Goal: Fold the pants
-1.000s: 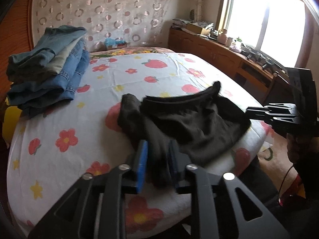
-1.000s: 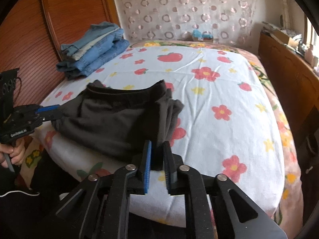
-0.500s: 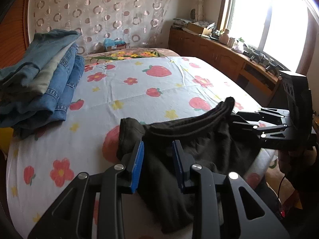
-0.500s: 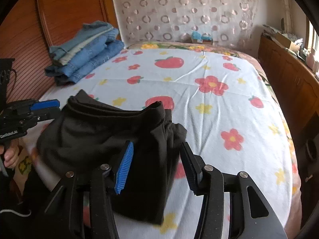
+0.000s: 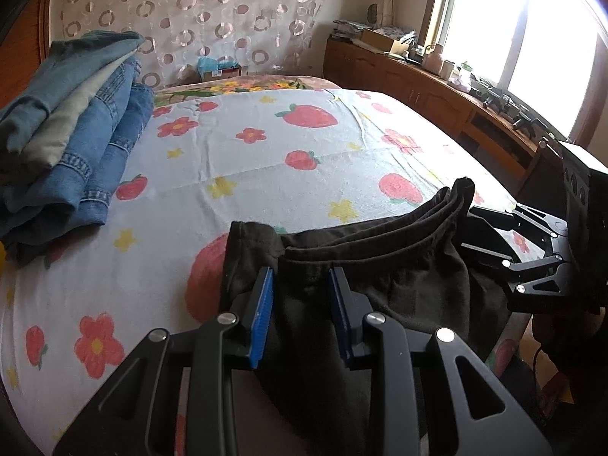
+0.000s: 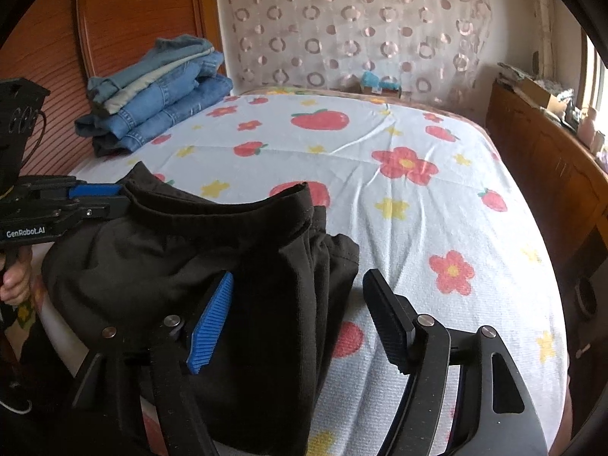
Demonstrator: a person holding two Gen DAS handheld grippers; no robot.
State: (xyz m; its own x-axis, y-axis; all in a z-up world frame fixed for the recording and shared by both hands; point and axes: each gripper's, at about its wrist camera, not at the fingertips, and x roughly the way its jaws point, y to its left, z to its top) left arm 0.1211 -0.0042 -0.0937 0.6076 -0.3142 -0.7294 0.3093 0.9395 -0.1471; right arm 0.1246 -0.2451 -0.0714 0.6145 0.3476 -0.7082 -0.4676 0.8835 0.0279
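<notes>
Left wrist view puts the black pants [image 5: 380, 277] directly ahead of us, lying at the near edge of the bed [image 5: 266, 159] with the waistband running crosswise, from our left gripper [image 5: 300, 315] towards our right gripper [image 5: 505, 250] at the far right. Our left gripper has its blue pads parted, the cloth lying between and beneath them but not pinched. In the right wrist view our right gripper [image 6: 300, 323] is spread wide, one finger over the dark fabric and the other over the flowered sheet, so it clamps nothing either; the pants [image 6: 197, 250] sit bunched ahead and to its left, with part of the garment hanging off the bed's near edge towards us. We judge the long axis of the heap to run from one tool to the other, each tool at one end of the waistband, neither clearly closer. A stack of folded jeans [image 5: 64, 129] rests well apart, near the headboard.
</notes>
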